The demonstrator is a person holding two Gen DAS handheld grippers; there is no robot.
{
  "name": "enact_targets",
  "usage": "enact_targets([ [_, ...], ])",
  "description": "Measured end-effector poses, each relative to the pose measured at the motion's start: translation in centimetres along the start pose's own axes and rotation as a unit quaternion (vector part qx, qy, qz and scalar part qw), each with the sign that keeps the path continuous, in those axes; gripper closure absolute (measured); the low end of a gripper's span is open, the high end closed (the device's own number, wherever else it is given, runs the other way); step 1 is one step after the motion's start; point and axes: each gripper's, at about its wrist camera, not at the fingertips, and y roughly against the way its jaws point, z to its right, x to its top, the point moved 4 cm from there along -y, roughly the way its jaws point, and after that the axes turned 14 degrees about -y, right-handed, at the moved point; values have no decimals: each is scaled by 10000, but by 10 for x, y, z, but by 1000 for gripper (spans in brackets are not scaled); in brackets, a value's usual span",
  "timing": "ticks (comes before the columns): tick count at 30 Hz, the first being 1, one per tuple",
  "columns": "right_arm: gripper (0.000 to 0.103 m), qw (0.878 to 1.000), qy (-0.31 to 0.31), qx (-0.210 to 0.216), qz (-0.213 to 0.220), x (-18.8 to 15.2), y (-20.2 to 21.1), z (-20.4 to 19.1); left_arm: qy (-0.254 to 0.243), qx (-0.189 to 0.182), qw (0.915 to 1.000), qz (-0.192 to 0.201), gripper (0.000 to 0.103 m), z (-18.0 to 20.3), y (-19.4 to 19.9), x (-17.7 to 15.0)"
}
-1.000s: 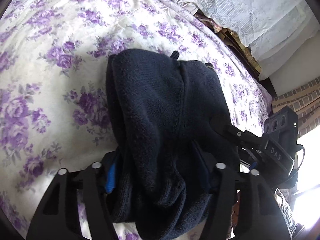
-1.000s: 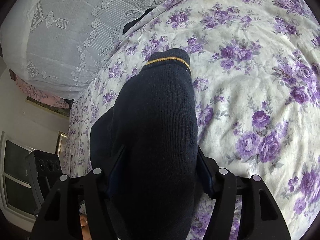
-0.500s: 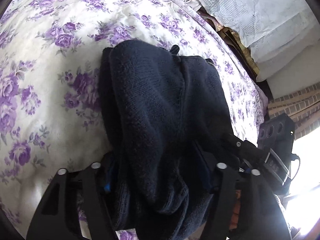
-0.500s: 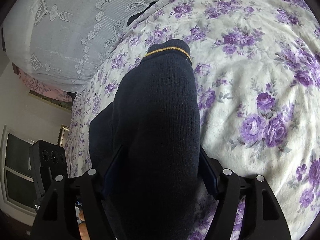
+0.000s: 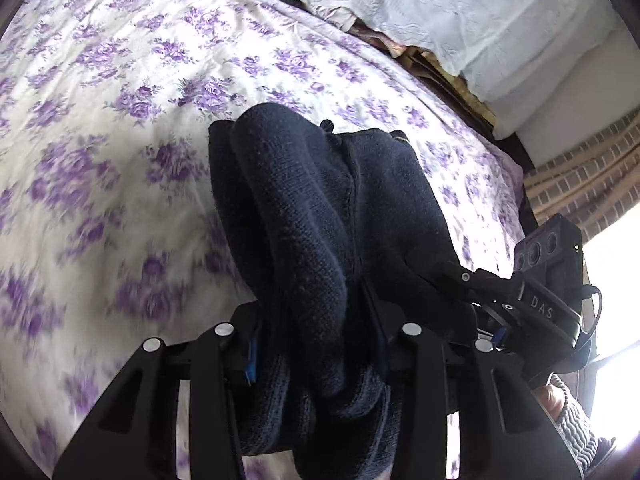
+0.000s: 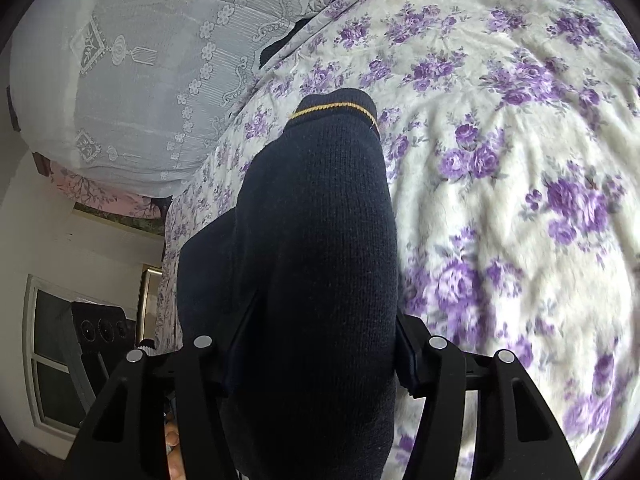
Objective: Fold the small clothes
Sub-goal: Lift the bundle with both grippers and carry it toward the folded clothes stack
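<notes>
We keep both closing grips, left hand-held gripper and right hand-held gripper, pinching the dark navy knitted garment, level over the purple-flowered bed sheet.

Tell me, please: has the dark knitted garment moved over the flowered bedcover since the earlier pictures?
Yes. In the left wrist view the dark knitted garment, bunched in the left gripper, has been carried toward the white lace cloth, which now fills more of the top over the flowered bedcover.

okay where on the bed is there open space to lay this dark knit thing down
Bare floral bedspread lies left of the navy knit garment up to the lace-covered pillows, and right of it in the right wrist view. Crowded: between the grippers, where the garment hangs.
</notes>
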Motion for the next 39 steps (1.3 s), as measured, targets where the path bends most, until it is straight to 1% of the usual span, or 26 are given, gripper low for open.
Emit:
enact_targets([
  [4, 44, 9998, 118, 130, -46, -23, 17, -11, -8, 125, 9998, 154, 64, 9, 29, -14],
  [7, 44, 9991, 321, 246, -147, -43, 23, -29, 54, 273, 9991, 305, 64, 10, 54, -24],
  [12, 44, 9955, 718, 456, -410, -78, 24, -66, 277, 644, 9955, 643, 64, 5, 104, -46],
  [15, 44, 9913, 1006, 593, -606, -100, 20, -95, 398, 923, 9912, 857, 64, 0, 138, -63],
  [20, 44, 9809, 1441, 899, -952, -141, 9, -145, 596, 1506, 9789, 1244, 64, -9, 198, -87],
  [24, 44, 9703, 1729, 1177, -1214, -174, -1, -186, 766, 1893, 9666, 1547, 64, -18, 245, -104],
  [27, 44, 9625, 1915, 1347, -1369, -199, -6, -215, 886, 2173, 9555, 1786, 64, -27, 283, -117],
  [36, 44, 9380, 2456, 1768, -1690, -269, -20, -297, 1116, 2744, 9279, 2263, 64, -52, 369, -147],
  [39, 44, 9294, 2603, 1907, -1790, -292, -25, -324, 1200, 2940, 9162, 2443, 64, -61, 400, -160],
])
